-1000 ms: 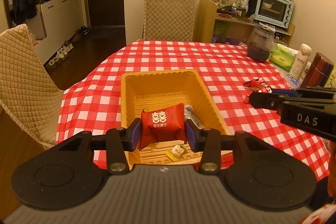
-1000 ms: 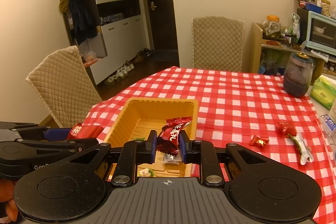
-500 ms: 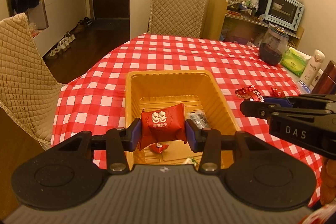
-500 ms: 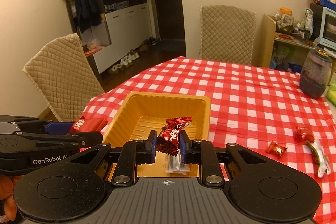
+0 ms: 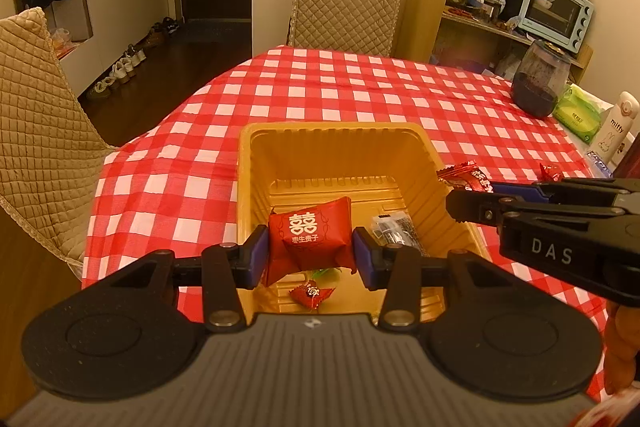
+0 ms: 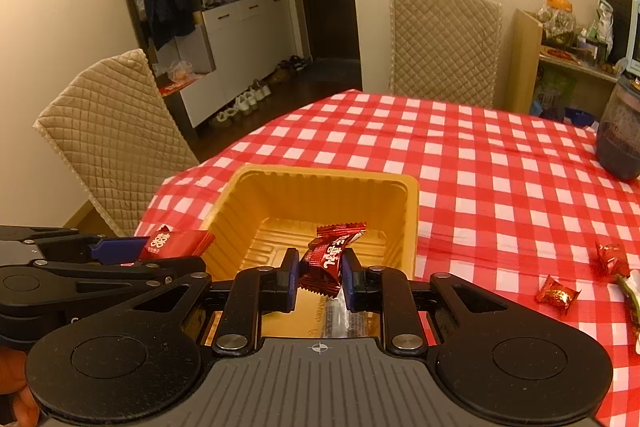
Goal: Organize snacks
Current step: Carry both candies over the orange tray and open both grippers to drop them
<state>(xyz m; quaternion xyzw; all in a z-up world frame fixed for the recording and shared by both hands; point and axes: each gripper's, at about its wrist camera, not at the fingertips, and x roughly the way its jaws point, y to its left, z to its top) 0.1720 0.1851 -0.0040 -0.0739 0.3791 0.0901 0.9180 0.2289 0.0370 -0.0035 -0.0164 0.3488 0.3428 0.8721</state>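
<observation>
Left gripper (image 5: 310, 253) clamped on a red pillow candy (image 5: 310, 231), right gripper (image 6: 319, 277) on a dark-red candy (image 6: 326, 257), both above the yellow tray (image 6: 412, 211) (several sweets inside); two foil candies (image 6: 557, 294) left on the tablecloth.

Left claw (image 5: 310, 253), seen along its own fingers: both blue-padded fingers (image 5: 256, 255) closed inward against a load held between them, arms level. Right claw (image 6: 320, 277): blue-padded fingers (image 6: 290, 277) likewise closed on a narrower load. In the left wrist view the right claw (image 5: 472, 197) enters from the right, side-on, its tips pointing left. In the right wrist view the left claw (image 6: 160, 247) enters from the left, tips pointing right. The two claws lie side by side, near each other.
</observation>
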